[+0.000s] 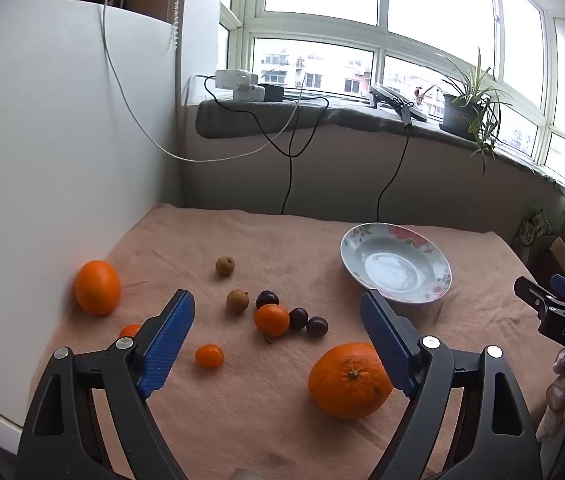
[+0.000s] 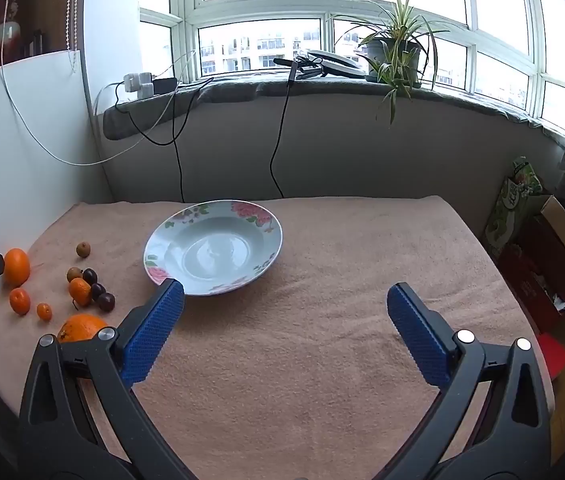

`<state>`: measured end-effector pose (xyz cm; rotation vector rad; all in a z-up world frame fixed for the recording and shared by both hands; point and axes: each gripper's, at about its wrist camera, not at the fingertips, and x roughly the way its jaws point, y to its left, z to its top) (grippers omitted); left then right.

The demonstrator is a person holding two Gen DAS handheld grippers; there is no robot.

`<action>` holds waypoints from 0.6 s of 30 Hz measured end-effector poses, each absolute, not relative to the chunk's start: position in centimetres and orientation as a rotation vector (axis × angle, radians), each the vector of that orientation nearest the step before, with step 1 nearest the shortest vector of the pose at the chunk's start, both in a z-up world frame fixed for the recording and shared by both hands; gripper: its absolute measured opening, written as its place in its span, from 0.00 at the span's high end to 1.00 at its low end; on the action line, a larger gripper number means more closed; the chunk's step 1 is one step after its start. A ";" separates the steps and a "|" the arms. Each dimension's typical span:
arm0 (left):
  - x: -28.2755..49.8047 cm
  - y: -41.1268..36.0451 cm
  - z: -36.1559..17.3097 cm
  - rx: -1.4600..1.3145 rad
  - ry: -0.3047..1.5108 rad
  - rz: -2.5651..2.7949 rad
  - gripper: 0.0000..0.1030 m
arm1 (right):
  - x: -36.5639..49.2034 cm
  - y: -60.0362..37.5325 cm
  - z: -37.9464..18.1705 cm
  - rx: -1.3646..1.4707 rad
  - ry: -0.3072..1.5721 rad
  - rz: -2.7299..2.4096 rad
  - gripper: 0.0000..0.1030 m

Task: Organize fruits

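A home room: bay window (image 2: 322,8), potted plant (image 2: 394,52), towel-covered table (image 2: 322,320).

Fruits (image 1: 271,320) left of plate (image 1: 352,266)

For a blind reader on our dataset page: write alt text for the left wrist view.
Open left gripper hovers over loose fruit on a pink cloth: two large oranges, small tangerines, dark plums and two brownish fruits. An empty floral plate sits to the right, and the right gripper shows at the right edge.
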<state>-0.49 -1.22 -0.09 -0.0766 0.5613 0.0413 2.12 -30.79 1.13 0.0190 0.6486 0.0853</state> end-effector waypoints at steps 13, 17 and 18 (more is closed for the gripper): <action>-0.2 -0.2 0.1 -0.084 0.570 0.025 0.17 | 2.2 -30.7 1.2 0.020 0.652 0.088 0.00; -0.2 -0.2 0.1 -0.083 0.570 0.024 0.17 | 2.3 -30.6 1.2 0.024 0.651 0.089 0.00; -0.2 -0.2 0.2 -0.083 0.570 0.024 0.17 | 2.2 -30.7 1.2 0.024 0.651 0.088 0.00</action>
